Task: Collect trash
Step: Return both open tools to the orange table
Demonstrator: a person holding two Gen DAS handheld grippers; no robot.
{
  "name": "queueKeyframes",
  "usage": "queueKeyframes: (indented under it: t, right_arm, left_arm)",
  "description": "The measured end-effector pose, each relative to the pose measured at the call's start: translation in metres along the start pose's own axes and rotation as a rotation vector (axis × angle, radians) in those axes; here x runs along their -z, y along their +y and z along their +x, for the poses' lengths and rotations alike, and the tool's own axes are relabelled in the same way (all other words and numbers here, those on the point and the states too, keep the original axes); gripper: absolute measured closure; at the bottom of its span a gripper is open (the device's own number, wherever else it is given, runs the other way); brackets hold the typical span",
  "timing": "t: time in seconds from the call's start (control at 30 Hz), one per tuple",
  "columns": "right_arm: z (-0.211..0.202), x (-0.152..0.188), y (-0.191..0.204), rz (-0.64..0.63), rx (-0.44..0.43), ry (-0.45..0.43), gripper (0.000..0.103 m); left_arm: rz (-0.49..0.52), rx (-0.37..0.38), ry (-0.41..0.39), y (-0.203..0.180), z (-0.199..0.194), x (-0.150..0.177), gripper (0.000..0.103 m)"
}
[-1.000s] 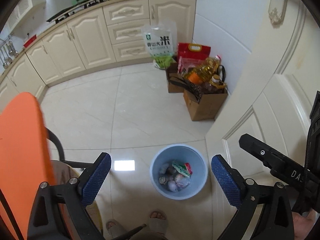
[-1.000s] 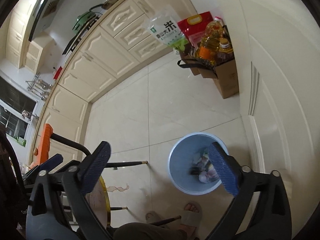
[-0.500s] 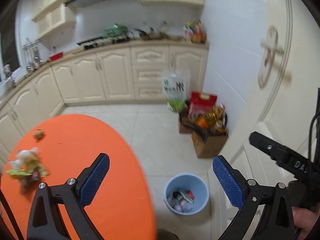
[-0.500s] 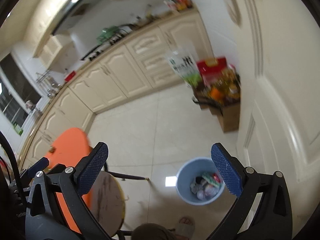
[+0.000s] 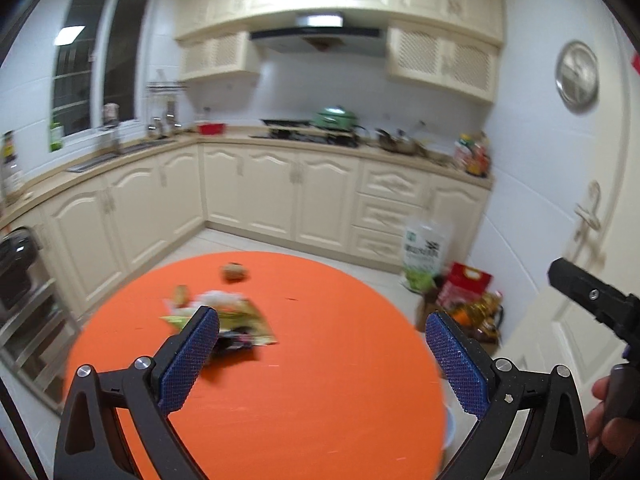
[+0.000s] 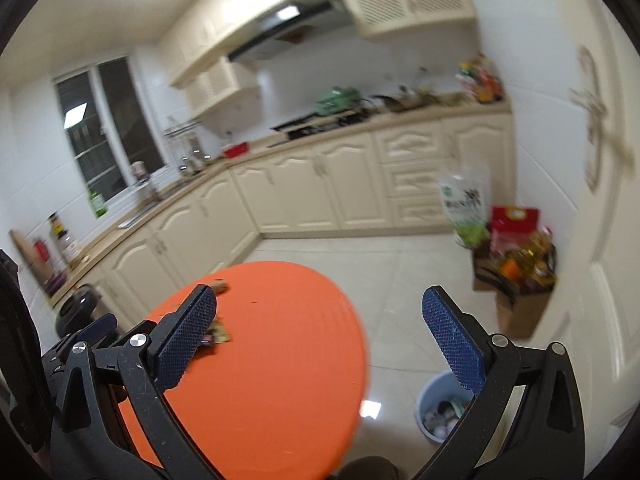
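A heap of crumpled wrappers (image 5: 230, 322) lies on the round orange table (image 5: 312, 384), with a small brown scrap (image 5: 234, 272) farther back. My left gripper (image 5: 322, 336) hovers open above the table, its left pad just in front of the wrappers. My right gripper (image 6: 320, 320) is open too, over the table's right edge (image 6: 352, 344); the wrappers (image 6: 218, 334) show beside its left finger. The blue trash bin (image 6: 438, 408) stands on the floor at lower right, holding trash, partly hidden by the right finger.
Cream kitchen cabinets (image 5: 280, 196) run along the back and left walls. A cardboard box of groceries (image 6: 516, 280) and a rice bag (image 6: 464, 200) stand by the white door (image 6: 600, 220). A hand (image 5: 612, 420) holds the other gripper at right.
Both grippers have swung up from looking down at the bin on the floor to facing across the orange table and the kitchen. Both stayed open and empty.
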State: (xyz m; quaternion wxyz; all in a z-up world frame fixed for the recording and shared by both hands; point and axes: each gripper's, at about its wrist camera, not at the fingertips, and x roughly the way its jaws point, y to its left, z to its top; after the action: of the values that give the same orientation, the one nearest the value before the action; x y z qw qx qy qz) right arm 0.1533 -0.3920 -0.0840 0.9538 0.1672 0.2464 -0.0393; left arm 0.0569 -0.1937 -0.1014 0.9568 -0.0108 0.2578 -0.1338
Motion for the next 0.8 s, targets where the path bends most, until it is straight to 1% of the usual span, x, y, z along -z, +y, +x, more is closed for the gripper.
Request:
queueKeyframes:
  t: [0.03,0.07,0.17,0.23,0.33,0.43,0.6,0.67,0.7,0.77,0.8]
  right_arm:
    - [0.001,0.000,0.010,-0.012,-0.010,-0.002,0.000]
    - [0.002,0.000,0.025,-0.030,-0.029,-0.002,0.000]
    - [0.005,0.004,0.061,-0.086,-0.067,-0.003,0.000]
    - [0.013,0.008,0.086,-0.127,-0.097,0.014,0.000]
    - [0.027,0.019,0.111,-0.169,-0.137,0.044,0.000]
    - [0.044,0.033,0.130,-0.198,-0.181,0.090,0.000]
    - [0.075,0.054,0.153,-0.249,-0.232,0.161,0.000]
    - [0.092,0.064,0.162,-0.269,-0.247,0.197,0.000]
    - [0.098,0.068,0.164,-0.274,-0.250,0.212,0.000]
    - [0.115,0.077,0.168,-0.287,-0.261,0.250,0.000]
    - [0.121,0.081,0.170,-0.293,-0.261,0.265,0.000]
  left_arm:
    - [-0.016,-0.021,-0.009,0.012,-0.010,0.006,0.002]
    - [-0.027,-0.034,-0.015,0.012,-0.018,0.013,0.002]
    - [-0.064,-0.090,-0.036,0.028,-0.044,0.033,0.002]
    - [-0.086,-0.135,-0.042,0.046,-0.065,0.048,0.002]
    - [-0.125,-0.184,-0.033,0.060,-0.083,0.070,0.002]
    - [-0.149,-0.223,-0.010,0.068,-0.089,0.088,0.002]
    - [-0.175,-0.254,0.033,0.077,-0.095,0.111,0.002]
    - [-0.188,-0.252,0.050,0.079,-0.087,0.106,0.002]
    - [-0.194,-0.251,0.058,0.084,-0.078,0.097,0.002]
    - [-0.203,-0.253,0.072,0.085,-0.073,0.099,0.002]
    - [-0.207,-0.254,0.080,0.090,-0.065,0.089,0.002]
